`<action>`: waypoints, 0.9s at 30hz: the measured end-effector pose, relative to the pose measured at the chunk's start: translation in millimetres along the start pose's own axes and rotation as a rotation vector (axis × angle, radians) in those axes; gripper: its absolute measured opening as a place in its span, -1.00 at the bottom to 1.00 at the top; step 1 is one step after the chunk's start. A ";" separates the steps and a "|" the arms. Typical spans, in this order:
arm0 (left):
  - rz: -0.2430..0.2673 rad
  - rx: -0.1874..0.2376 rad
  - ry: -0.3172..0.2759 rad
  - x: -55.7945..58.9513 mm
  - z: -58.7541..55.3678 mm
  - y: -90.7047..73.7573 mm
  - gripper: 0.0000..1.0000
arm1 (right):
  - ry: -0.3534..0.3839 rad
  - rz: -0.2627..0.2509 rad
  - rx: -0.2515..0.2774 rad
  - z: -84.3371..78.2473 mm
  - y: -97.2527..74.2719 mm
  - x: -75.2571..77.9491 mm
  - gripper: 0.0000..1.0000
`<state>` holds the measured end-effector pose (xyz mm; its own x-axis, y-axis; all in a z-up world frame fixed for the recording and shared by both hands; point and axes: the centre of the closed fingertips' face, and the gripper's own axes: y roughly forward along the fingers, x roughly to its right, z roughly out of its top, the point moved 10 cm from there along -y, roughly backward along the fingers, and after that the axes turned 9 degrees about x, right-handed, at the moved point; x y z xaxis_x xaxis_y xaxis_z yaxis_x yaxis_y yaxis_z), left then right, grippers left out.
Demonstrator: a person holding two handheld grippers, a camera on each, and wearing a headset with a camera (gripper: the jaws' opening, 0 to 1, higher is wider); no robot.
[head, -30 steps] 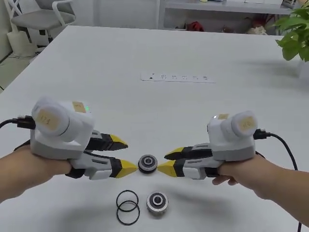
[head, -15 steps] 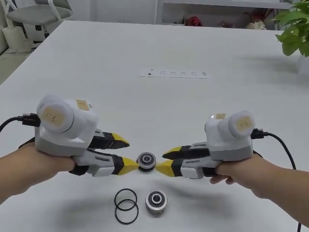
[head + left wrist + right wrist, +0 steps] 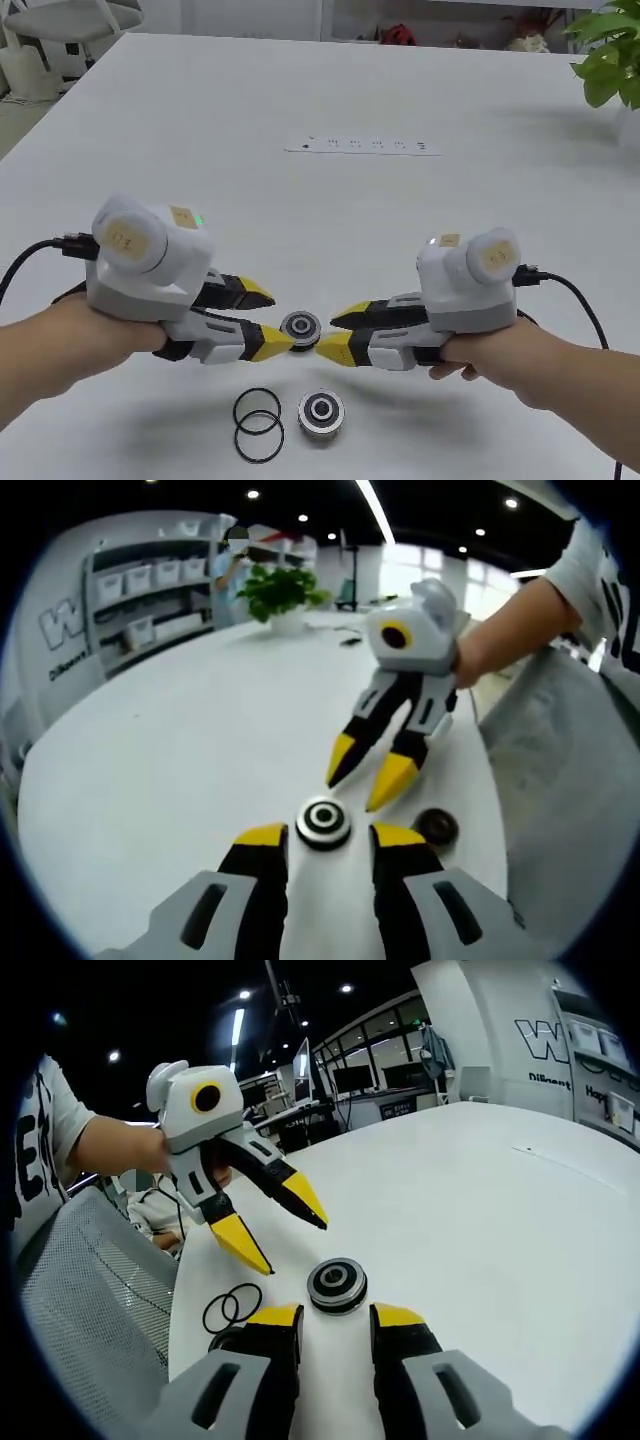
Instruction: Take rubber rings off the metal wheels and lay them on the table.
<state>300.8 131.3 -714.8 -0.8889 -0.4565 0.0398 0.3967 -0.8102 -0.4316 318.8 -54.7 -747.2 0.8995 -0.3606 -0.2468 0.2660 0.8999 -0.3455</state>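
The white desk (image 3: 400, 90) is carrying everything, low in the head view. The left claw (image 3: 281, 318) and right claw (image 3: 326, 332) are pointing at each other across it, both with jaws parted and gripping nothing. A metal wheel (image 3: 300, 327) is lying flat between their tips, and I cannot tell whether a tip is touching it. Its dark outer band suggests it is wearing a rubber ring. A second wheel (image 3: 321, 411) is sitting nearer the person, just beside two thin black rubber rings (image 3: 257, 425) lying overlapped.

The wheel is probably behaving as a dense, rigid thing that skates on the smooth top, so one claw should be pinning it. The ring is likely soft, stretchy and grippy, best pinched at the rim's edge and rolled off.
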 end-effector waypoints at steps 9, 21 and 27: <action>-0.014 -0.006 -0.013 -2.4 -2.2 8.3 -0.38 | 0.001 0.010 -0.004 -1.4 1.3 -1.0 -0.53; -0.024 -0.020 -0.008 -3.2 -2.4 17.8 -0.44 | 0.004 0.013 -0.004 -3.5 2.5 -2.2 -0.53; -0.023 -0.021 -0.007 -3.8 -3.1 23.3 -0.49 | 0.007 0.011 -0.001 -3.9 2.4 -2.2 -0.53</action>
<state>312.7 115.3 -727.8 -0.8960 -0.4404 0.0565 0.3711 -0.8127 -0.4492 316.1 -52.7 -751.1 0.8998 -0.3527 -0.2567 0.2562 0.9035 -0.3437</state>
